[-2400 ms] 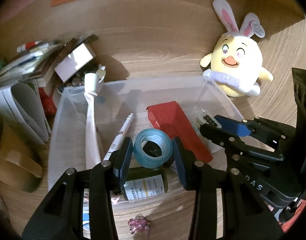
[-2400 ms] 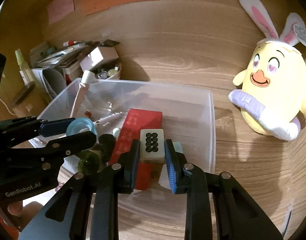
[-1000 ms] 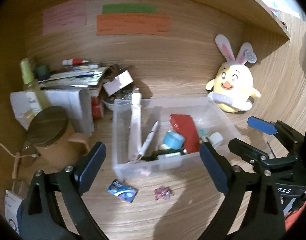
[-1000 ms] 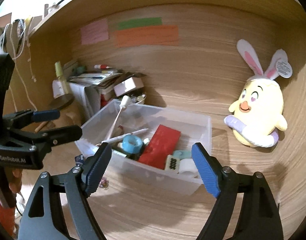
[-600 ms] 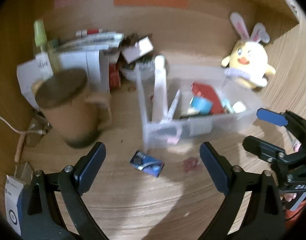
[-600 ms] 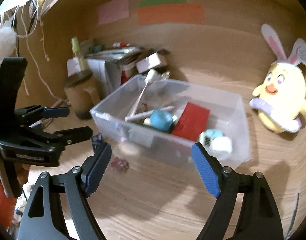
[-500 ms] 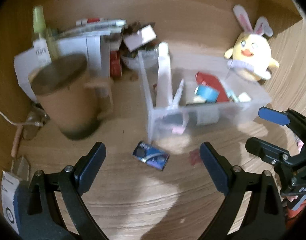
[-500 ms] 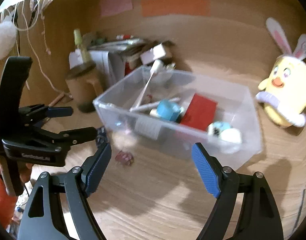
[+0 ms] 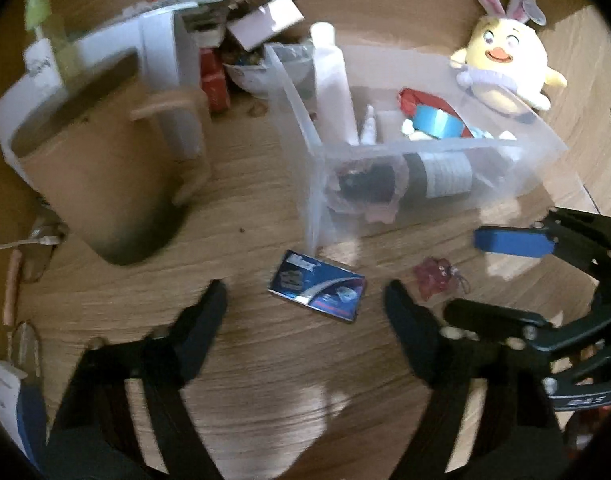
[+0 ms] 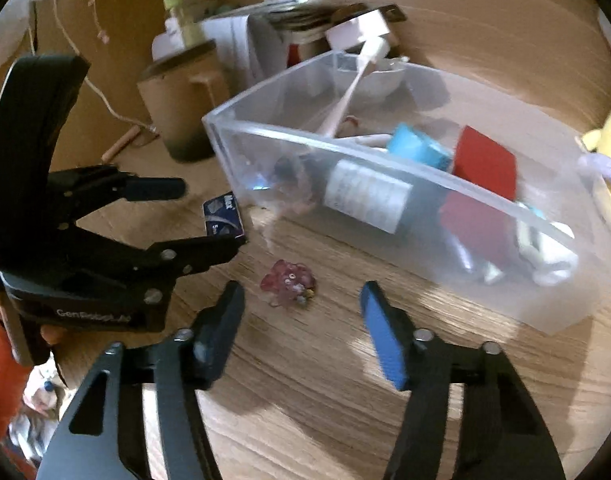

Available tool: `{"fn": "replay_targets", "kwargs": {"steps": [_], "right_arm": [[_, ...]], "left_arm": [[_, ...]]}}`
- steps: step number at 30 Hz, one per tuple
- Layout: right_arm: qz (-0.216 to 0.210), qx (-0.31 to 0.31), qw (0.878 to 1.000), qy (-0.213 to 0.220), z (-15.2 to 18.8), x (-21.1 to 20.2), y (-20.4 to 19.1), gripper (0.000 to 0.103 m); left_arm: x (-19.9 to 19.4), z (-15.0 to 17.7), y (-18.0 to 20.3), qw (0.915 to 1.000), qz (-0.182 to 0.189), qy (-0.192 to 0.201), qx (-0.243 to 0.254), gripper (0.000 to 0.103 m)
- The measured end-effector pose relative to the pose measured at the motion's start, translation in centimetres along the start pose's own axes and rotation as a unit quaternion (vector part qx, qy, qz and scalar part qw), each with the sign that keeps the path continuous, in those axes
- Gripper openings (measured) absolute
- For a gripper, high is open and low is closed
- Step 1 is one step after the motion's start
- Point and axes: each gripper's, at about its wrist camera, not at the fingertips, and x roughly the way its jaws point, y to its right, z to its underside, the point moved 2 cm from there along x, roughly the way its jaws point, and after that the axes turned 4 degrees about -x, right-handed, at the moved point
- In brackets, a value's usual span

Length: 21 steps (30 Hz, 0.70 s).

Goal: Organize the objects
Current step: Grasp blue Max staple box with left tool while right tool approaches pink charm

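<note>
A small blue packet (image 9: 317, 292) lies flat on the wooden table in front of the clear plastic bin (image 9: 537, 148). My left gripper (image 9: 305, 312) hangs low over it, jaws closing, the packet between the fingertips and untouched. A pink translucent charm (image 10: 289, 282) lies to the packet's right. My right gripper (image 10: 301, 320) is just above it, jaws closing, the charm between and slightly ahead of the fingertips, untouched. In the right wrist view the left gripper (image 10: 209, 216) straddles the packet (image 10: 223, 216). In the left wrist view the right gripper (image 9: 463, 276) flanks the charm (image 9: 435, 278).
The bin (image 10: 225, 148) holds a blue tape roll (image 9: 437, 122), a red card (image 10: 485, 162), a dark labelled bottle (image 10: 365, 196) and a white tube (image 9: 331, 80). A brown mug (image 9: 105, 184) stands left, papers and boxes behind. A yellow bunny plush (image 9: 505, 64) sits back right.
Both grippers let go of the tape roll and tile in the bin, drew back, then sank toward the table in front of it. Both pairs of jaws have narrowed in the last half second.
</note>
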Motion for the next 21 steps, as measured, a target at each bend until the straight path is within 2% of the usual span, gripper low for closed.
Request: {"fn": "replay_targets", "kwargs": {"steps": [2,7,9,10,12,21], "right_arm": [[0.000,-0.013,1.000,-0.006,-0.2,0.5,-0.5,0.044],[0.006,-0.031,0.999,-0.007,-0.5,1.1,-1.3,0.027],[0.005,-0.029,1.000,-0.006,-0.5,1.0,-1.2,0.027],[0.005,-0.028,1.000,-0.005,-0.4,0.9,-1.1,0.026],[0.005,-0.024,1.000,-0.002,-0.2,0.6,-1.0,0.013],[0.007,0.004,1.000,0.020,0.3,-1.6,0.5,0.010]], "left_arm": [[0.3,0.1,0.0,1.0000,0.007,-0.004,0.003,0.067],[0.5,0.1,0.1,0.9998,0.020,-0.005,0.005,0.061],[0.4,0.1,-0.1,0.9998,0.020,-0.003,0.001,0.051],[0.3,0.1,-0.2,0.9998,0.022,-0.002,-0.001,0.050],[0.3,0.1,-0.4,0.9995,0.029,0.000,-0.010,0.050],[-1.6,0.8,0.0,0.9994,0.009,0.028,-0.019,0.050]]}}
